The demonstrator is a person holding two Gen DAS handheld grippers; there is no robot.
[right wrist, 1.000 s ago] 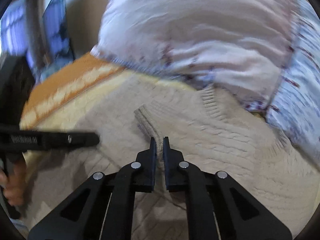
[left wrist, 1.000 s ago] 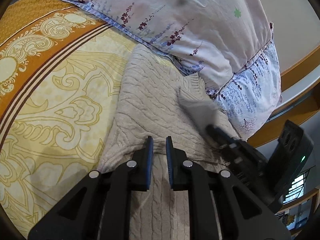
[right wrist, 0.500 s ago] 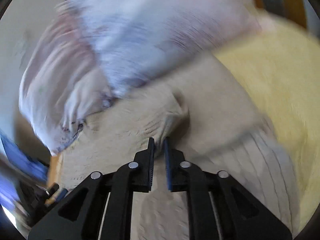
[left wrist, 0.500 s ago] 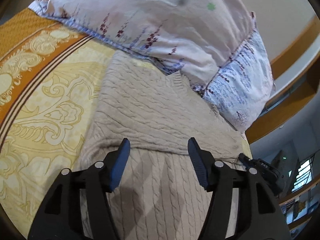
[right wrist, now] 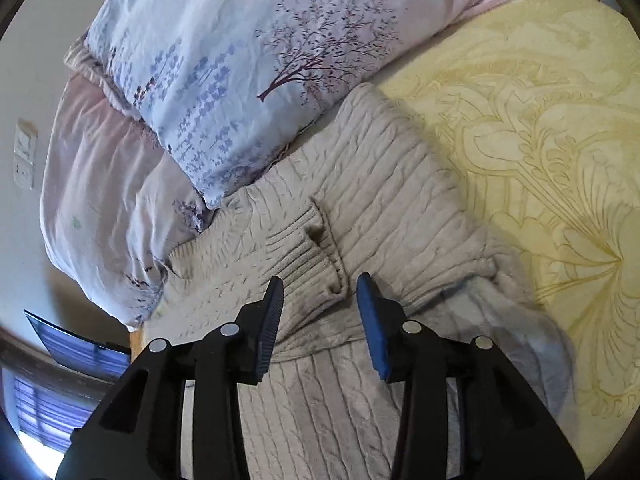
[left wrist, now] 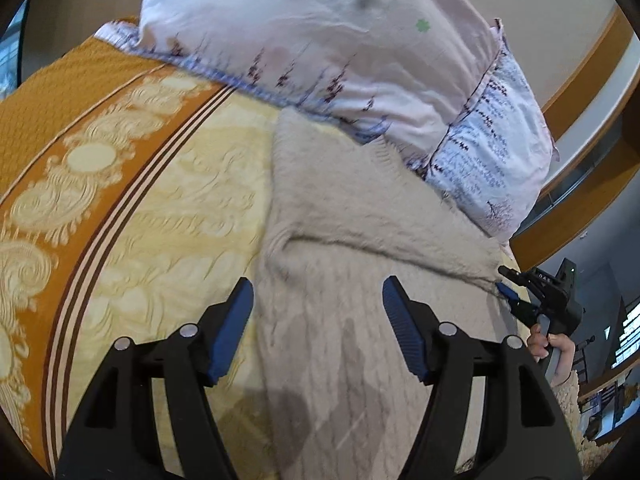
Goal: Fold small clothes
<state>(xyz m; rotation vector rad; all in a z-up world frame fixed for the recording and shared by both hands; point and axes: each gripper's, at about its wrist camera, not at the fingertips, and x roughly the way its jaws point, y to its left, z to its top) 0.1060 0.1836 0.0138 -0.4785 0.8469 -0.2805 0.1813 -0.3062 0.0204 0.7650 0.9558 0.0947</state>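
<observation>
On the bed: sweater (right wrist: 360, 208) lies against the pillows (right wrist: 240, 80).
Left tongs (left wrist: 318, 312): wide apart, empty.
Right tongs (right wrist: 320, 300): apart, empty, over the cuff (right wrist: 312, 248).
Handling: soft, floppy, stretchy knit; probably best pinched at ribbed edges.

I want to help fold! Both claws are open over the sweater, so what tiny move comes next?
Probably lower the right claw onto the ribbed cuff lying across the sweater and pinch it. The sleeve looks bunched there, and the left claw is open too, holding nothing.
</observation>
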